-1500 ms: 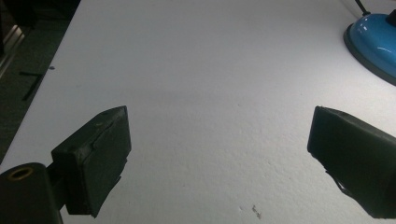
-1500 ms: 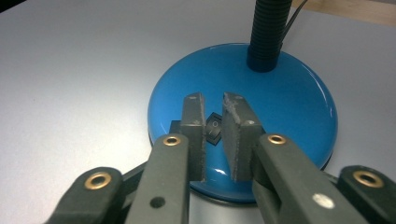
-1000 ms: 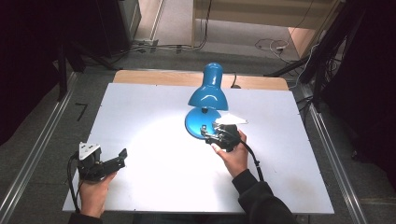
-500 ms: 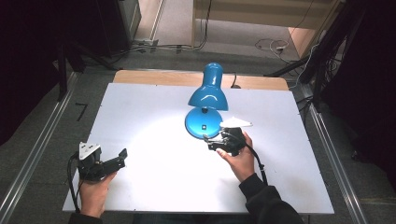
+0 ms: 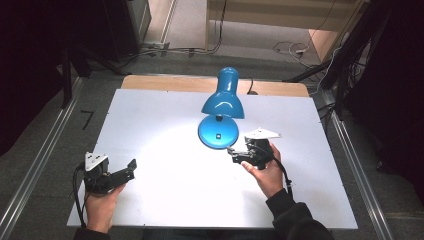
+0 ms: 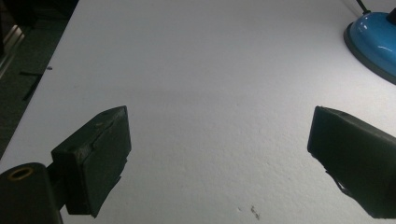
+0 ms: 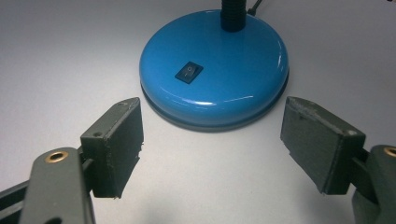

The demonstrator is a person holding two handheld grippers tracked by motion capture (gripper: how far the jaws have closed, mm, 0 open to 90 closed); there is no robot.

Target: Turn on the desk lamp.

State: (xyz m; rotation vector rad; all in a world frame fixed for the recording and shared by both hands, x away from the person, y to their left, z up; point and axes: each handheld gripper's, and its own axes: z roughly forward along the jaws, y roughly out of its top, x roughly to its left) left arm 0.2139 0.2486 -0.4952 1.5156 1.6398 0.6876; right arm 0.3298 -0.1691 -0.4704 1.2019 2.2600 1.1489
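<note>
A glossy blue desk lamp [image 5: 220, 116] stands toward the far middle of the matte white desk [image 5: 165, 120], its round domed base [image 7: 215, 65] carrying a small black rocker switch [image 7: 189, 72] and a black neck rising to a bell-shaped shade. The right tool [image 5: 236, 154], held in a hand [image 5: 265, 170] just right of the base, points at it with blocky dark jaws spread apart. The left tool [image 5: 129, 170] rests at the near left, well apart from the lamp, jaws wide over bare desk.
</note>
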